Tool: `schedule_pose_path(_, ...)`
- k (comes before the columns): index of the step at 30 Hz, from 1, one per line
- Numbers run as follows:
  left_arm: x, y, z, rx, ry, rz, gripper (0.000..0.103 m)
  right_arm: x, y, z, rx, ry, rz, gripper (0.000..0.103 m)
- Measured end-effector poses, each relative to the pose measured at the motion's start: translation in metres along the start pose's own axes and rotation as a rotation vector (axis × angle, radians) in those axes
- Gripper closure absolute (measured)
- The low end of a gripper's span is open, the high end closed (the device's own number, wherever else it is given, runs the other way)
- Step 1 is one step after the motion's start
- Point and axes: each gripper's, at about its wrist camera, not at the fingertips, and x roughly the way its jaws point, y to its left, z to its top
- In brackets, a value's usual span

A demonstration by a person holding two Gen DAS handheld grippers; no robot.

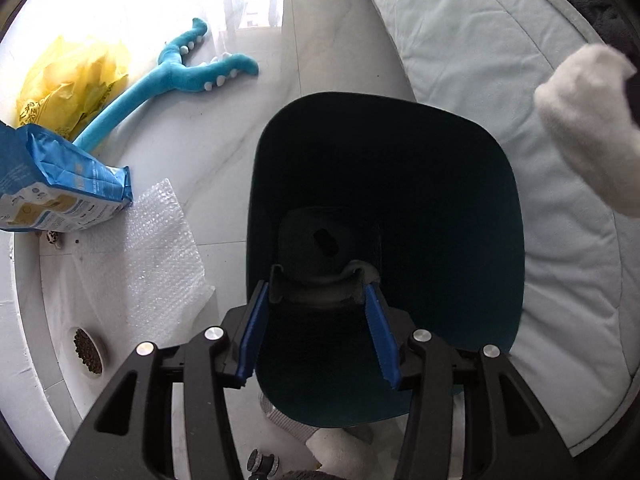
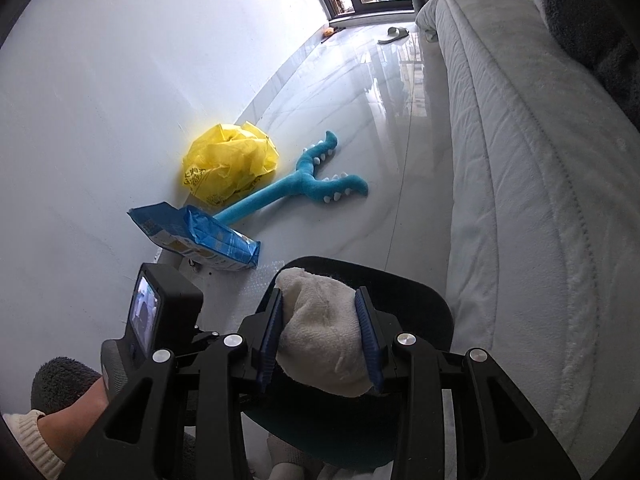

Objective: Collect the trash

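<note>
Your right gripper (image 2: 322,330) fingers pinching white sock (image 2: 320,336) over dark bin (image 1: 384,240), your left gripper (image 1: 318,300) fingers gripping the bin's near rim, blue bag (image 2: 200,240) print unreadable, open floor (image 2: 352,92) ahead.

I saw a glossy pale tiled floor (image 2: 352,92) running beside the grey-white sofa (image 2: 520,160). On it, near the wall, lay a crumpled yellow plastic bag (image 2: 230,168), a blue plush toy (image 2: 304,178) touching it, a blue snack bag (image 2: 196,240), and a sheet of bubble wrap (image 1: 164,252). A slipper (image 2: 394,34) lay far off.
</note>
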Motion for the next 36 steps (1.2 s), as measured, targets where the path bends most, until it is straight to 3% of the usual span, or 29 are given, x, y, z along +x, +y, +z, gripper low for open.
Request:
schedule_pose_path(7,-0.013,0.014,-0.003,-0.021,-0.042,-0.056,0.028,0.034,0.003,-0.002,0.008,0.083,-0.022,0.066)
schedule_pose_path(20,-0.056,0.033,0.004,-0.054,-0.215,-0.092,0.022,0.078,0.007,-0.013,0.003,0.202,-0.066,0.066)
schedule_pose_path(36,-0.143,0.033,0.005,-0.017,-0.611,-0.064,0.02,0.111,0.01,-0.03,-0.019,0.31,-0.105,0.065)
